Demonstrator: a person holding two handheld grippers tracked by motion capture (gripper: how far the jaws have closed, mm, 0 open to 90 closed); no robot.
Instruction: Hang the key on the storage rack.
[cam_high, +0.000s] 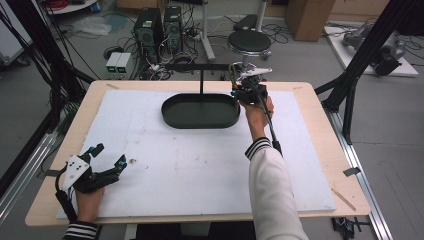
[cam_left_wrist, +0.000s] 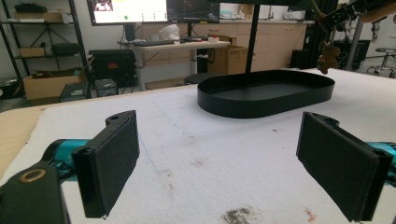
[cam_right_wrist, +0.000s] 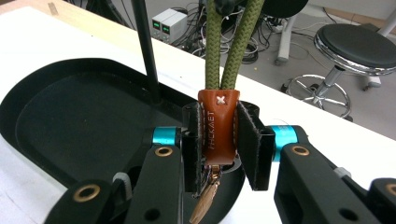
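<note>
At seven o'clock on the white worktop (cam_high: 200, 165) the left tool (cam_high: 108, 159) rests released. At one o'clock the right tool (cam_right_wrist: 223, 140) grasps the keychain (cam_right_wrist: 218, 128) by its brown leather tab, beside the stand's crossbar (cam_high: 200, 66) above the black tray (cam_high: 200, 121). Best slip the green loop squarely over the bar end before releasing. A stool (cam_high: 249, 42) and computers (cam_high: 159, 25) stand behind.
</note>
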